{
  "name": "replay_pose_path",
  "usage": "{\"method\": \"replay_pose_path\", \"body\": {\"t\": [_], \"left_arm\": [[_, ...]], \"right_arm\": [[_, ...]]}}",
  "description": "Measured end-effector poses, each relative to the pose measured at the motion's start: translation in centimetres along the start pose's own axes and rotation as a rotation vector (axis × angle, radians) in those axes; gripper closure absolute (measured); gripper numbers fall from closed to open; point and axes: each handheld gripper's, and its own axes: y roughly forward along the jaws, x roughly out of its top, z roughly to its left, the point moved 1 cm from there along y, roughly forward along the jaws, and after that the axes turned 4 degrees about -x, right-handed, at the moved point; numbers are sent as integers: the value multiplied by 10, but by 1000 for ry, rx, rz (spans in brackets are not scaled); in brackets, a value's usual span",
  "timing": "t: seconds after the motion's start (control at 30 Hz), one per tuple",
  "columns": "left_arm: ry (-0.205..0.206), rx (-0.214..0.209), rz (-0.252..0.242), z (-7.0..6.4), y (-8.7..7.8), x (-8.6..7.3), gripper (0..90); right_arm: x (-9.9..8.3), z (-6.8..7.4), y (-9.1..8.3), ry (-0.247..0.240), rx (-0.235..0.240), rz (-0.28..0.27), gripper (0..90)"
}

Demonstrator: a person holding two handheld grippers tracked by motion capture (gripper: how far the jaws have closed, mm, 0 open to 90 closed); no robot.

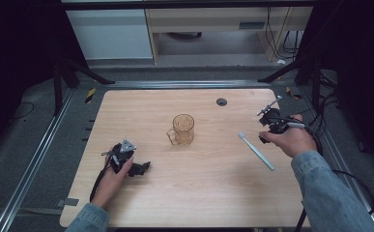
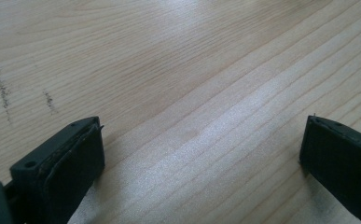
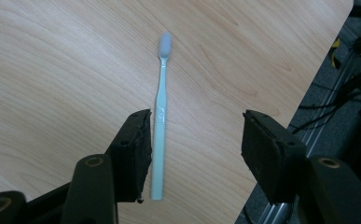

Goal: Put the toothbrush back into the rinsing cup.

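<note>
A pale blue toothbrush lies flat on the wooden table, right of centre, with its head toward the mug. In the right gripper view the toothbrush runs up between the jaws, its handle close beside the left jaw. My right gripper is open and holds nothing. In the high view the right gripper hovers by the brush's head end. An amber glass mug stands at the table's middle. My left gripper rests low at the front left. It stands wide open over bare wood.
A small dark round grommet sits in the table near its far edge. The table's right edge drops off to cables and metal rails. Black stand legs flank the far corners.
</note>
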Motion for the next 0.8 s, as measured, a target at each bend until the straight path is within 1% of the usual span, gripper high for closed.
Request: {"method": "replay_pose_path", "body": {"t": [0.13, 0.2, 0.23, 0.27, 0.37, 0.4, 0.5, 0.53, 0.57, 0.6, 0.63, 0.67, 0.73, 0.8], "left_arm": [[1, 1, 1, 0, 0, 0, 0], [0, 0, 1, 0, 0, 0, 0], [0, 1, 1, 0, 0, 0, 0], [-1, 1, 1, 0, 0, 0, 0], [-1, 1, 0, 0, 0, 0, 0], [-2, 1, 0, 0, 0, 0, 0], [0, 1, 1, 0, 0, 0, 0], [0, 1, 1, 0, 0, 0, 0], [0, 1, 1, 0, 0, 0, 0], [1, 2, 2, 0, 0, 0, 0], [-1, 1, 1, 0, 0, 0, 0], [-1, 1, 1, 0, 0, 0, 0], [-4, 0, 1, 0, 0, 0, 0], [-4, 0, 1, 0, 0, 0, 0]], "right_arm": [[6, -3, 13, 10, 22, 37, 500], [9, -3, 20, 6, 32, 55, 519], [9, -3, 24, -3, 37, 61, 529], [10, -3, 27, 0, 45, 69, 542], [13, -2, 35, 3, 72, 81, 571], [14, -1, 37, 12, 83, 91, 580], [15, -1, 42, 6, 91, 99, 593], [16, -1, 48, 16, 102, 115, 604], [16, -1, 50, 23, 104, 122, 604], [16, -3, 53, 19, 105, 127, 605], [16, -3, 57, 27, 109, 134, 610], [16, -3, 57, 27, 109, 134, 610], [18, -5, 66, 53, 122, 157, 615], [19, -5, 72, 56, 130, 171, 621]]}}
